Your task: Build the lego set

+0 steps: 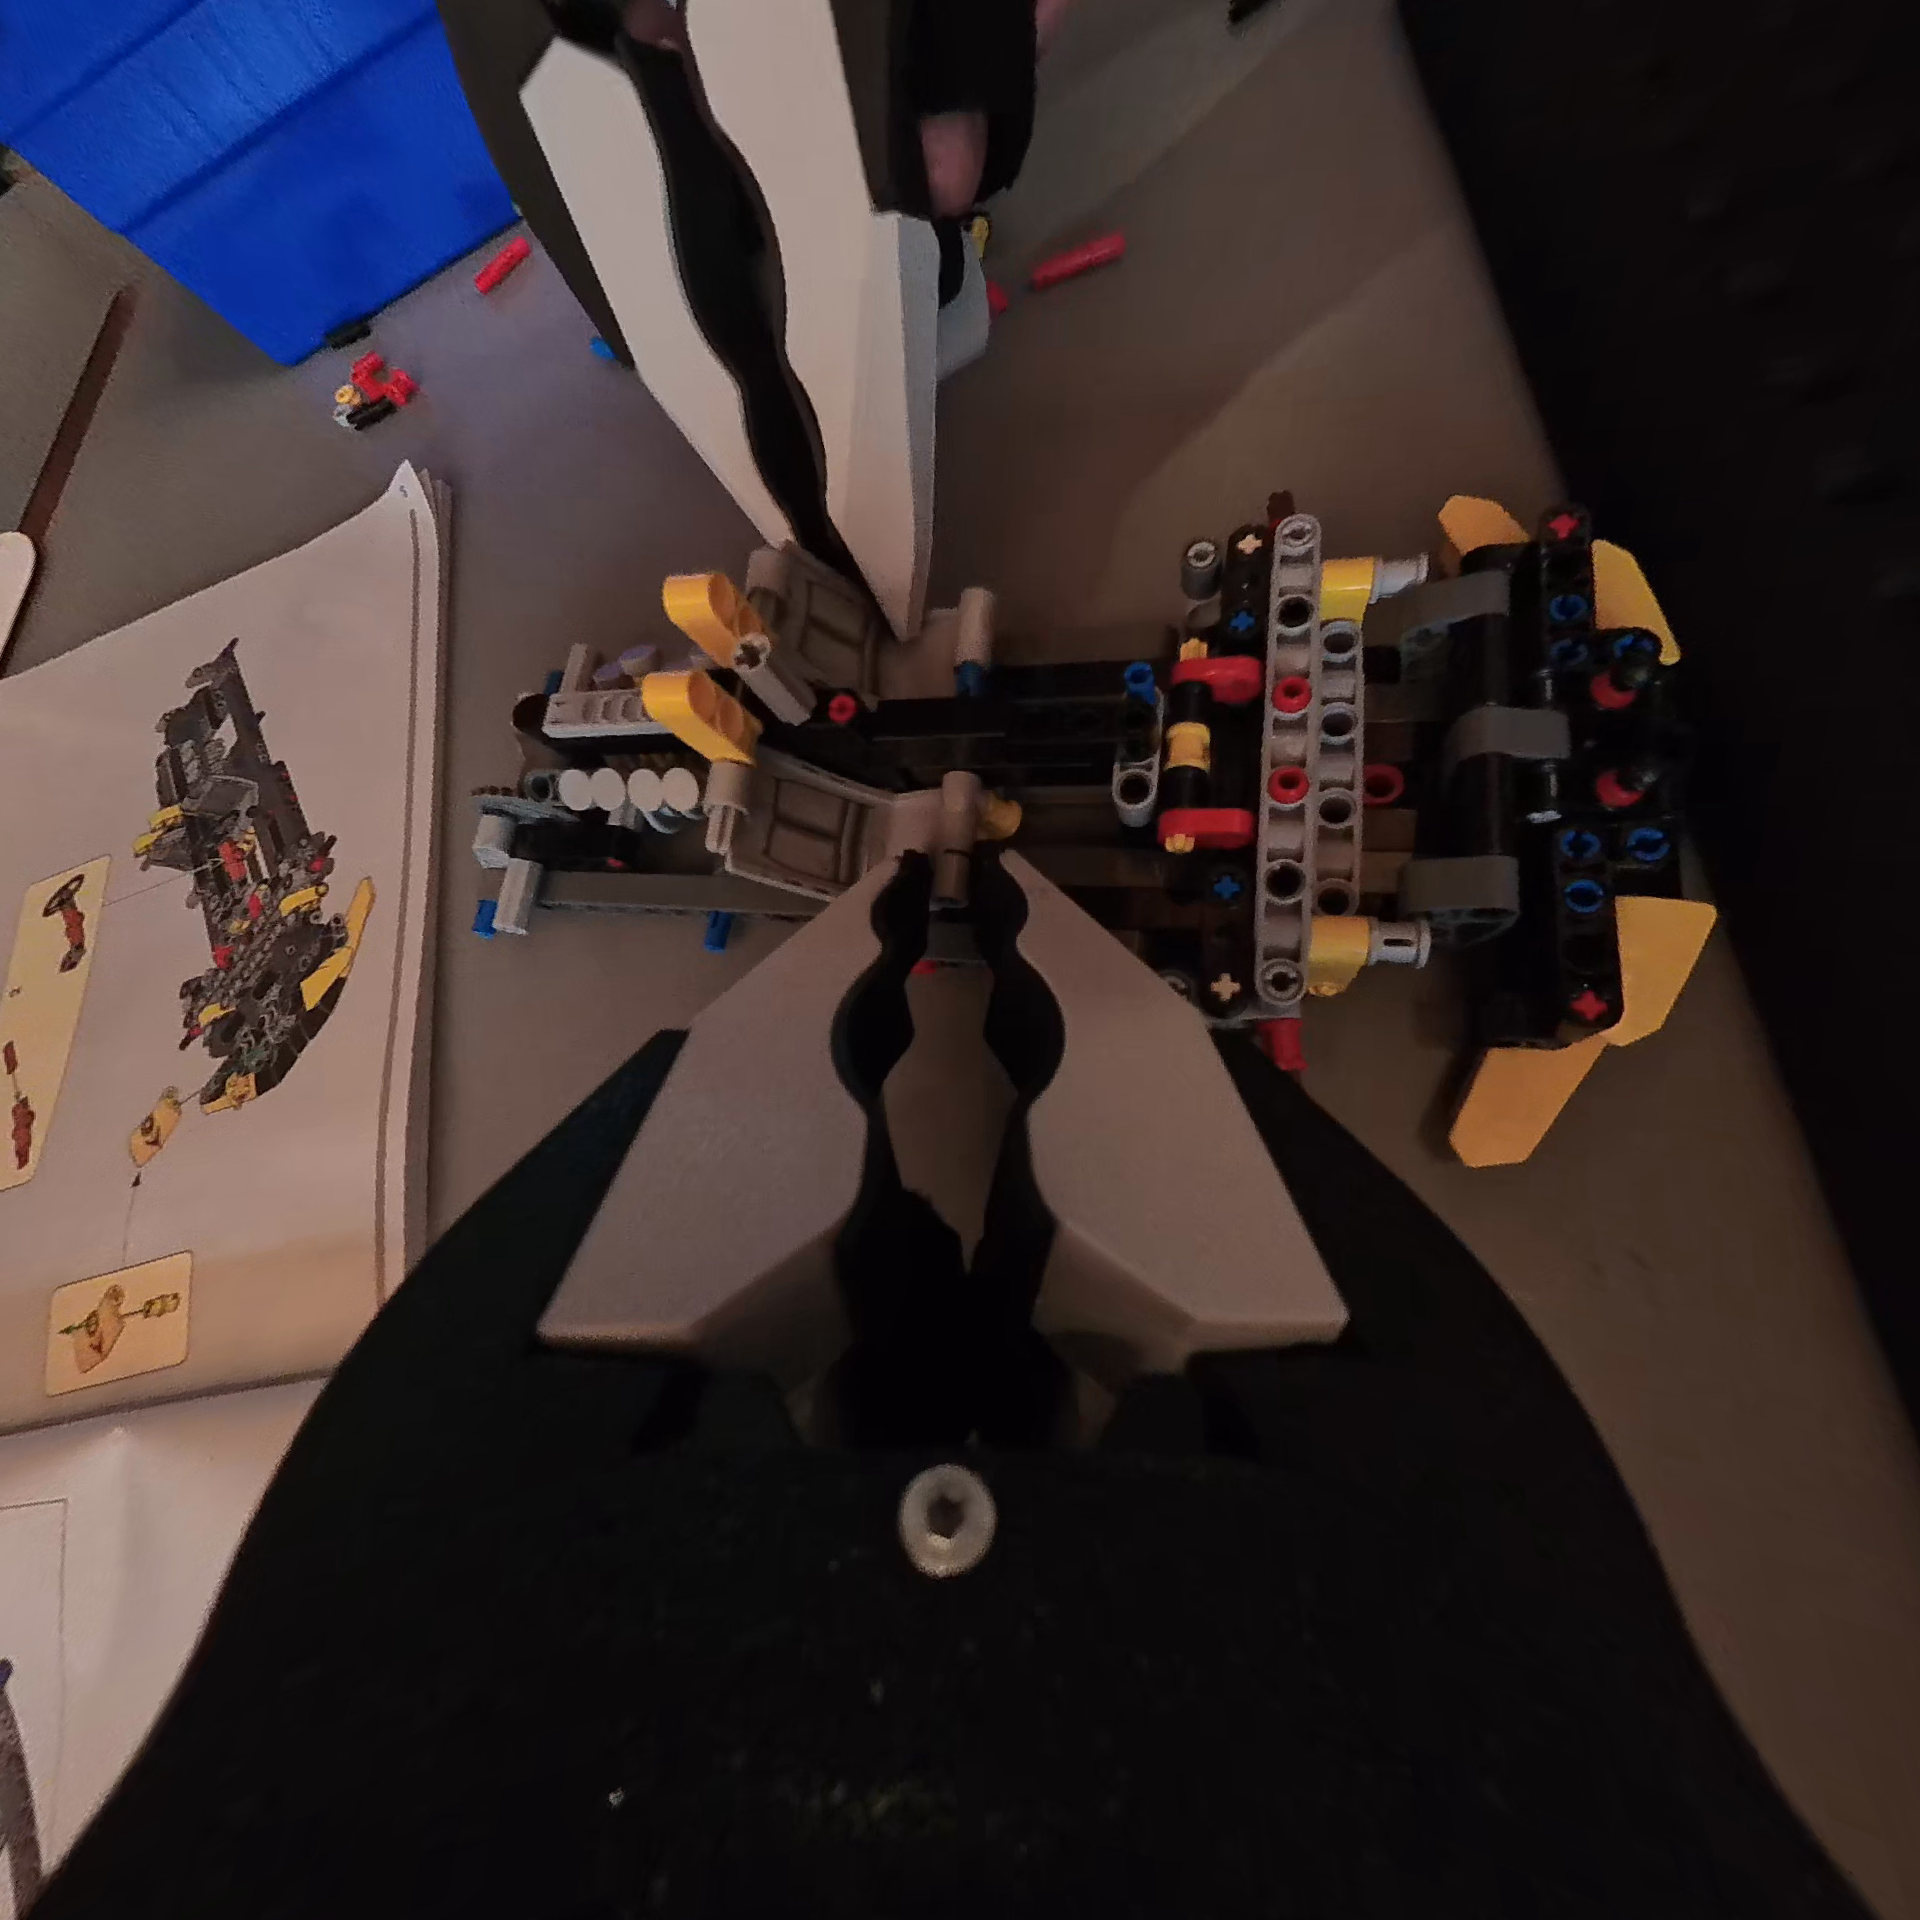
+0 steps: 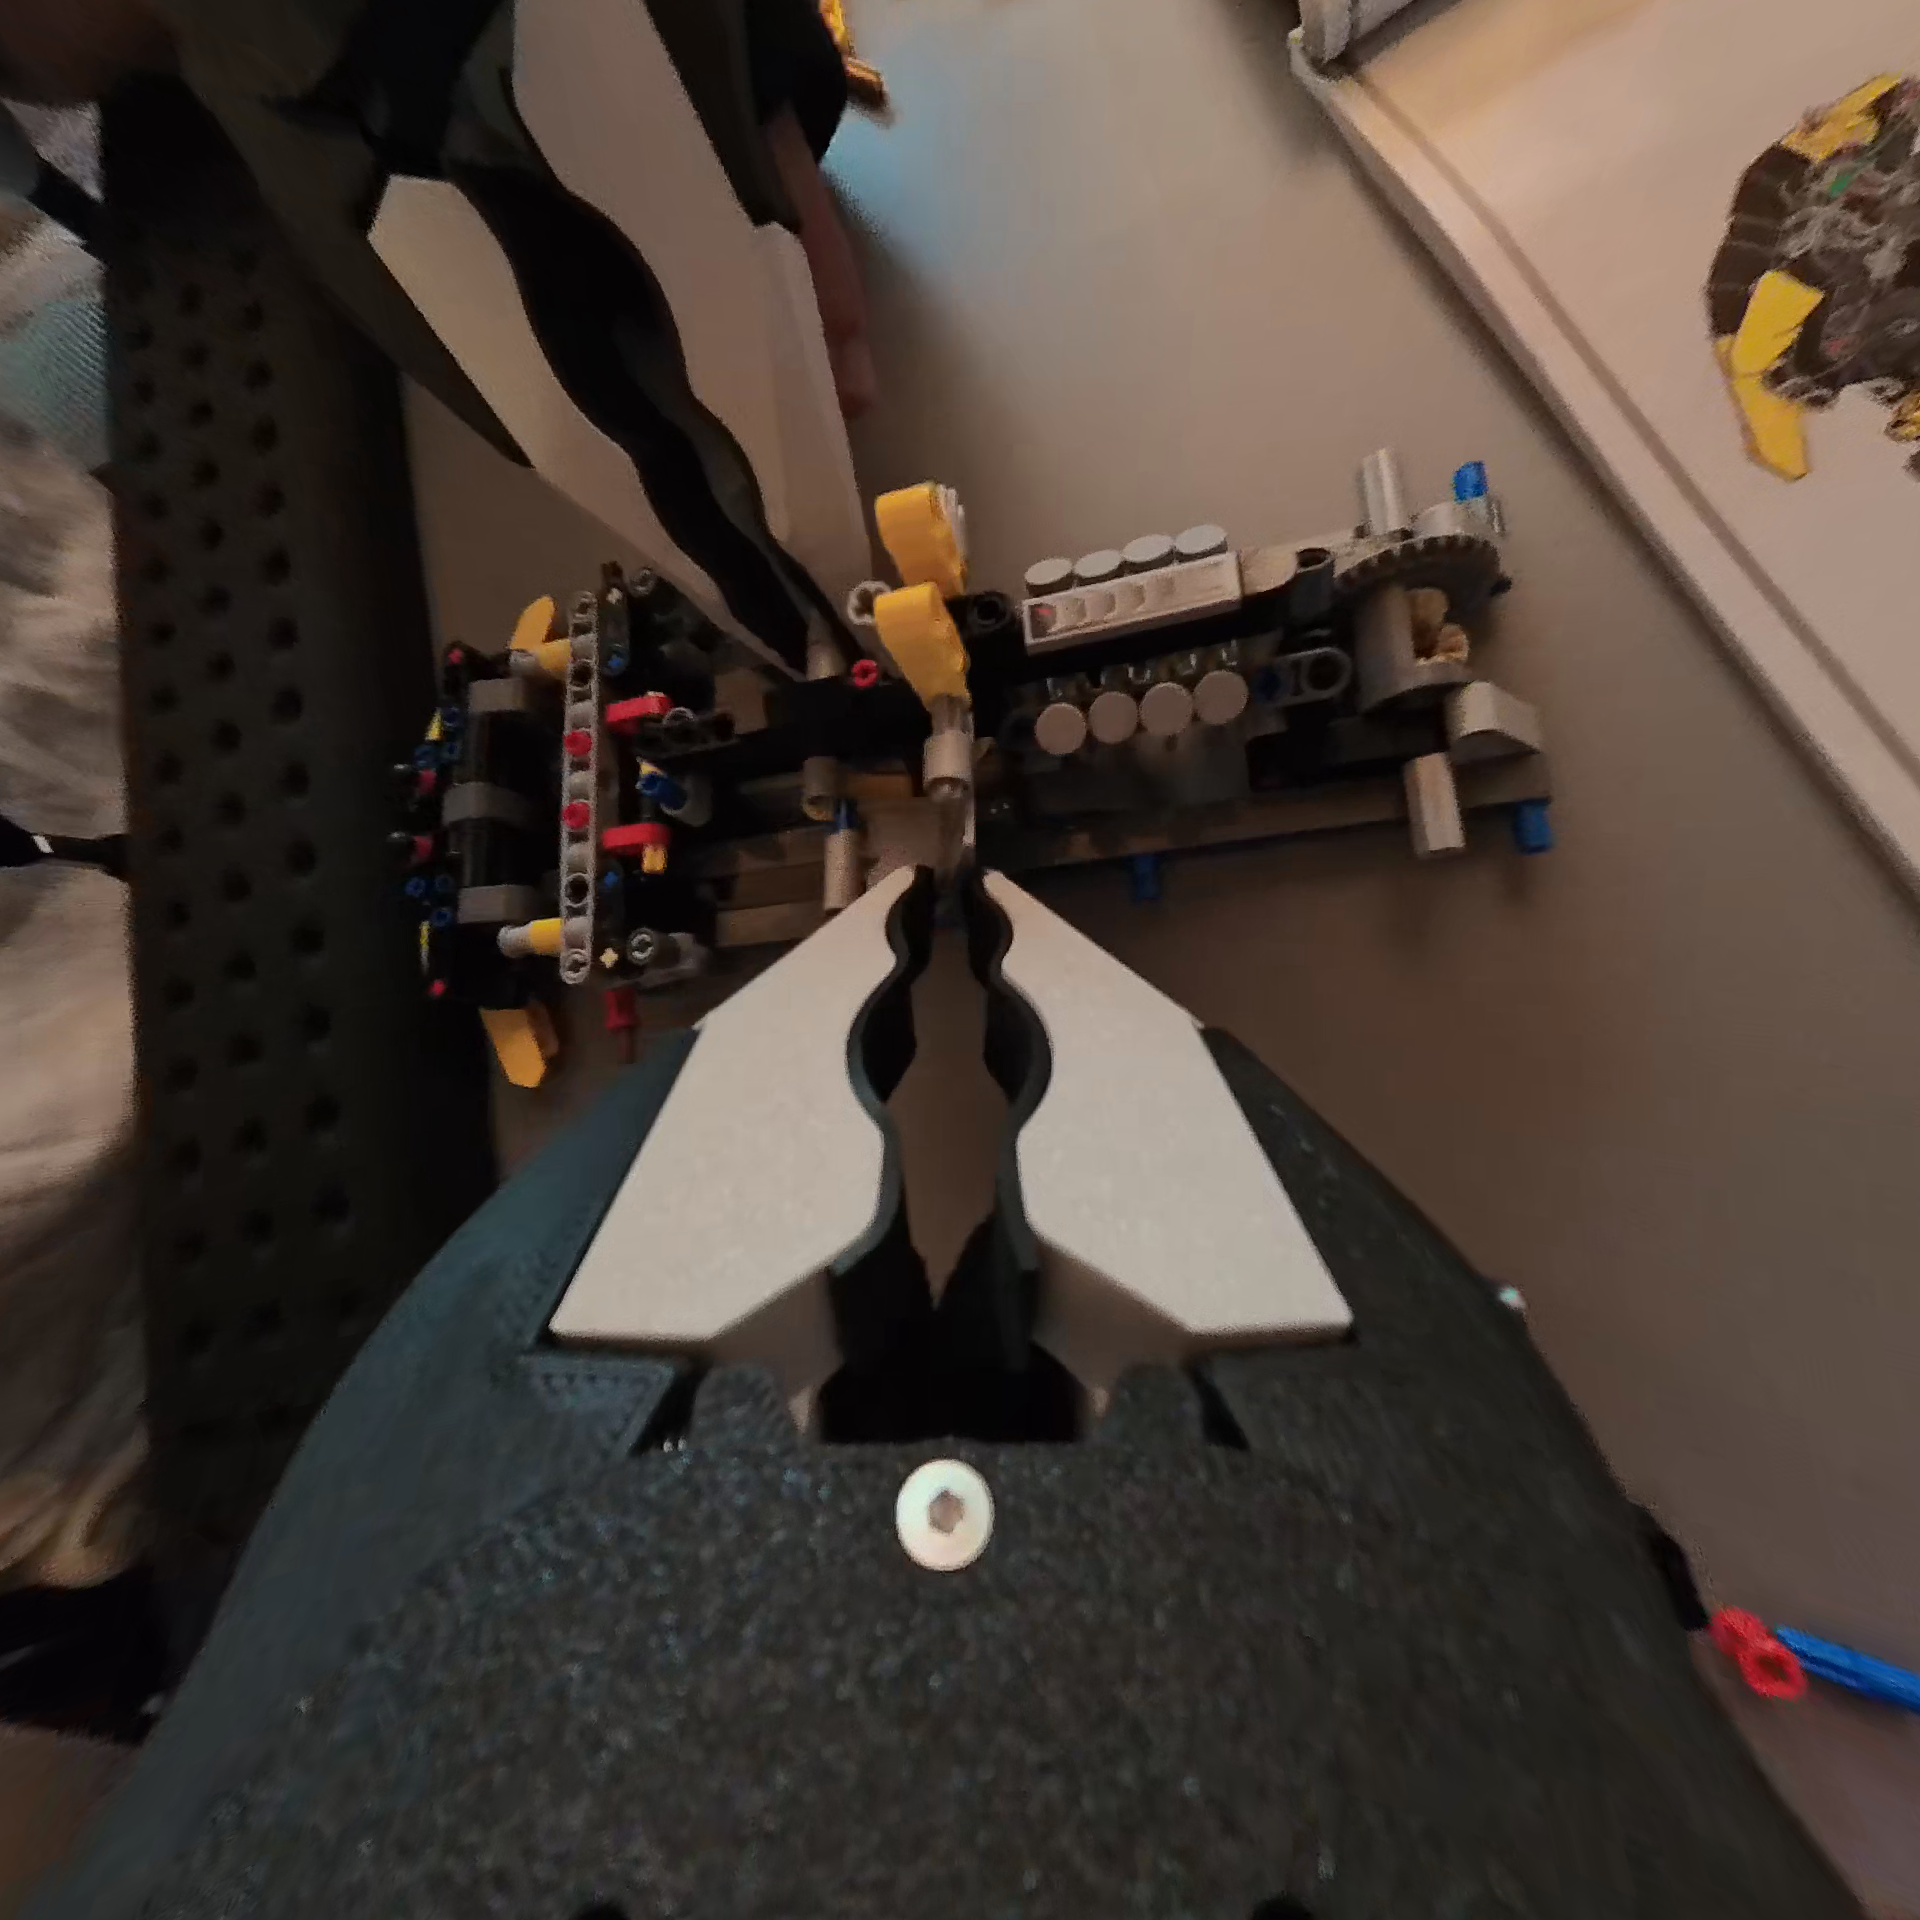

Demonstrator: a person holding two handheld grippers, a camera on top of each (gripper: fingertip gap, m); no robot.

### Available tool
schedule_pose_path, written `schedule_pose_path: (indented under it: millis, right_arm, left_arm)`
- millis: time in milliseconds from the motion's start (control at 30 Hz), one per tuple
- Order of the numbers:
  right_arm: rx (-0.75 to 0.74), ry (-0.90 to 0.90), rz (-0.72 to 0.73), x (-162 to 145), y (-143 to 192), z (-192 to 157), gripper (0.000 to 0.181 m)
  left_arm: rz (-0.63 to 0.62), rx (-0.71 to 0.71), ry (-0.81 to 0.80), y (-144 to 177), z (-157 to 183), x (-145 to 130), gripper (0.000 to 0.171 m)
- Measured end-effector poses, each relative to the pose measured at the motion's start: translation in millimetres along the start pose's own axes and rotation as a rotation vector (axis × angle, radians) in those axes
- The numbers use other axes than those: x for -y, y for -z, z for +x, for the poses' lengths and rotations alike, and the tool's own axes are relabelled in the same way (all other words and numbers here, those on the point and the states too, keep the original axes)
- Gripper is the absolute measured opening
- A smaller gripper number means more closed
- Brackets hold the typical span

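1. black, grey and yellow plastic everywhere; the half-built lego model point(image 1: 1091, 769) lies flat on the tan table point(image 1: 1195, 364), long axis running left to right in both wrist views; yellow curved panels sit at one end, a row of round grey cylinders at the other

2. left gripper point(image 1: 956, 862) comes in from the near side in its own view; its fingers point(image 1: 790, 1091) are pinched in on a small tan pin point(image 1: 954, 831) that stands up at the model's near edge, next to a grey seat-like panel; only a thin gap left between the tips, filled by the pin

3. right gripper point(image 2: 948, 878) reaches the model from the opposite side; its tips are nearly together right at a light grey axle piece point(image 2: 948, 774) hanging under a yellow connector point(image 2: 920, 634); looks like it's clamping it but the contact spot is blurry, so i honestly can't tell

4. in the left wrist view the right gripper shows up top, tips down on the far grey seat panel

5. open instruction booklet point(image 1: 239, 935) lies left of the model; blue bin point(image 1: 260, 156) is at the far left corner; loose red pins point(image 1: 1075, 260) are scattered on the table beyond the model; a red and blue bit point(image 2: 1808, 1662) sits near the right gripper's body
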State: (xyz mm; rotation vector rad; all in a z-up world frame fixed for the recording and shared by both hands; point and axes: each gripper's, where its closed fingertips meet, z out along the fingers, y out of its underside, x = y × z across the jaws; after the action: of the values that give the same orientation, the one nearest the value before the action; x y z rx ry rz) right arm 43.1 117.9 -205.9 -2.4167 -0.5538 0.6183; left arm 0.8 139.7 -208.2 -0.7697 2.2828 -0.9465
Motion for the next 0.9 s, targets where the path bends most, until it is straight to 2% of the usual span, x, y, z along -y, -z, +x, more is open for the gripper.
schedule_pose_path:
  millis: [100, 267, 433, 700, 900]
  right_arm:
    - [-0.046, 0.052, -0.010, -0.9, 1.8, 0.6, 0.006]
    - [0.009, -0.001, -0.009, -1.4, 1.5, -3.1, 0.006]
    - [-0.016, 0.024, -0.021, -1.3, 1.0, -3.1, 0.007]
    - [-0.062, 0.147, -0.045, -2.4, 1.9, -2.9, 0.009]
    - [-0.028, -0.001, 0.018, 0.7, -0.5, -2.7, 0.009]
  left_arm:
    - [0.000, 0.002, -0.002, -0.7, 0.0, 0.5, 0.005]
    - [0.000, 0.004, -0.004, -0.7, -0.2, 0.4, 0.005]
    - [-0.002, 0.003, -0.003, -1.0, -0.2, 0.5, 0.005]
    - [0.002, -0.005, 0.009, -1.5, -0.2, 0.8, 0.005]
    - [0.001, -0.001, 0.004, -1.0, -0.4, 0.5, 0.005]
